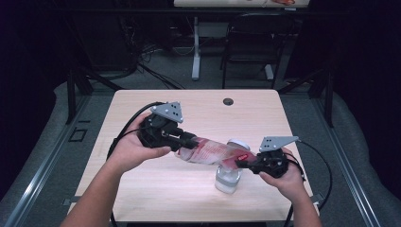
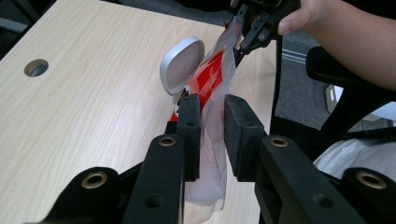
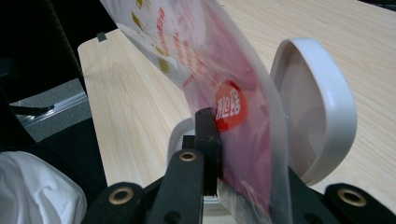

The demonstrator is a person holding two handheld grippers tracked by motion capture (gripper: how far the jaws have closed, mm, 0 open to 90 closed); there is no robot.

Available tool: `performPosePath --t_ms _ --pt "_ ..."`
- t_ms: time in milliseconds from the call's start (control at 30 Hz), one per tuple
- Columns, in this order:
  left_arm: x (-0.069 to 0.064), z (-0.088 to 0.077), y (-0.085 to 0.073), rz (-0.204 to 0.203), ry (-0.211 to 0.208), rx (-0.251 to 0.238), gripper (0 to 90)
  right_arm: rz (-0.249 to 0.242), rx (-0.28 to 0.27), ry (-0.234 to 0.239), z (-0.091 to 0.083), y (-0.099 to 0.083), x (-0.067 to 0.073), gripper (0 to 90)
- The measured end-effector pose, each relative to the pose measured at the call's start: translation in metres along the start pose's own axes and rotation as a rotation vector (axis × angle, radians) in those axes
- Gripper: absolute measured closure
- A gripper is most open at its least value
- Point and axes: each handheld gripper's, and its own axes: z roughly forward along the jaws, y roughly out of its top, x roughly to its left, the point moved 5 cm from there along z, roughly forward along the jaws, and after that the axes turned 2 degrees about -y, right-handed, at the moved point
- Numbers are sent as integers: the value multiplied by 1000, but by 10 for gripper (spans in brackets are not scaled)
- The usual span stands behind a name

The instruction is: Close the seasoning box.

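- The plastic pouch (image 1: pixel 213 152) hangs stretched between my two tongs above the wooden table (image 1: pixel 156 189), lying nearly level and dipping a little toward my right hand.
- My left gripper (image 1: pixel 189 142) is clamped on one end of the pouch; in the left gripper view the film is pinched flat between both black pads (image 2: pixel 189 135).
- My right gripper (image 1: pixel 242 163) is closed on the other end, and in the right gripper view the film (image 3: pixel 224 93) rises straight out from between its jaws.
- Just under the pouch, near my right gripper, stands a clear container (image 1: pixel 228 178) with its white hinged lid (image 3: pixel 322 107) flipped up.
- The pouch covers the container's mouth in the high view, so I cannot tell whether anything is inside it.
- My right-hand jaw is hidden behind the film in the right gripper view, and the printed writing is too blurred to read.
- The pouch is see-through and crinkled, printed red and pink, with a round red badge (image 3: pixel 229 106) near my right grip and pale contents (image 2: pixel 205 186) showing at the left end.
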Motion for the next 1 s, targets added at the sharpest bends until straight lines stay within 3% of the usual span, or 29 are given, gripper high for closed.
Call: performPosePath --t_ms 1000 --pt "-2 1 9 15 2 2 773 -3 10 -1 0 -1 -1 871"
